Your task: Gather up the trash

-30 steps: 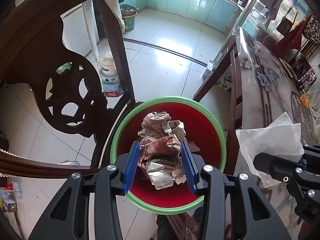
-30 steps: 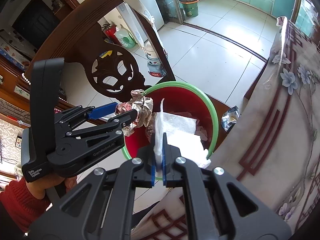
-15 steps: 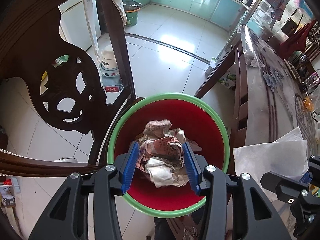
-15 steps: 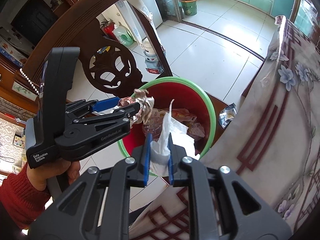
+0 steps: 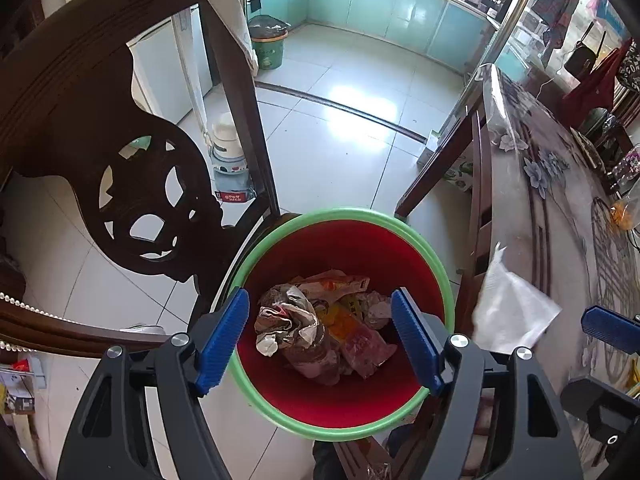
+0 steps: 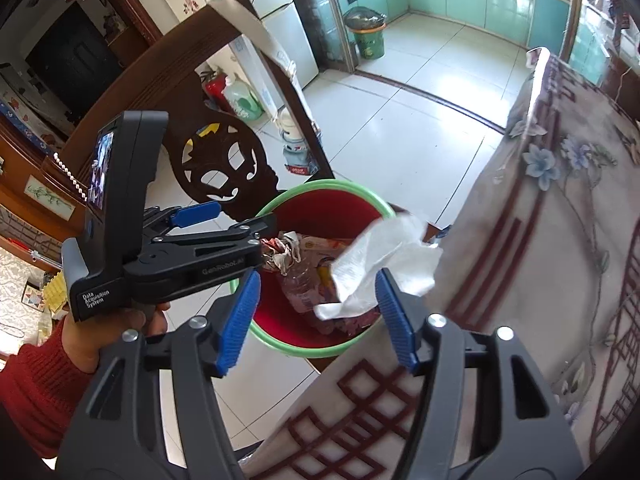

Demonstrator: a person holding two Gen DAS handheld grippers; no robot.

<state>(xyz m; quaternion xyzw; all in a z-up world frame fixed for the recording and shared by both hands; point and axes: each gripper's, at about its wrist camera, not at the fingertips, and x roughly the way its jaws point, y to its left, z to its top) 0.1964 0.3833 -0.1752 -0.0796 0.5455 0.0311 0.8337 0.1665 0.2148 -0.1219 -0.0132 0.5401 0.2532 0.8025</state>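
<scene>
Hovering over the bin [image 5: 436, 268], my left gripper [image 5: 322, 338] hangs with its blue pads spread wide and nothing between them. I hold it right above the mouth so whatever drops lands inside. From the left wrist, the red bin with its green rim stands on the floor between the chair [image 5: 132, 184] and the table [image 5: 560, 216] edge. In it lie a crumpled paper wad [image 5: 286, 318], on the chair side, and flattened wrappers [image 5: 352, 320] beside it, piled at the bottom. A white tissue [image 5: 510, 314] shows near the table's edge, outside the rim as this view has it.

From the right wrist, my right gripper [image 6: 316, 314] is also parted, jaws wide, clamping nothing. The tissue [image 6: 384, 266] floats loose just ahead of the pads, near the right one, though I cannot tell if it touches. It hangs over the bin's [image 6: 320, 190] table-side rim, so I judge it is on its way in. Wrappers [image 6: 308, 280] and the wad [image 6: 284, 250] show underneath. The left gripper [image 6: 224, 232] reaches in from the chair side, level with the rim. The table's flowered cloth [image 6: 560, 240] fills the right of the frame.
</scene>
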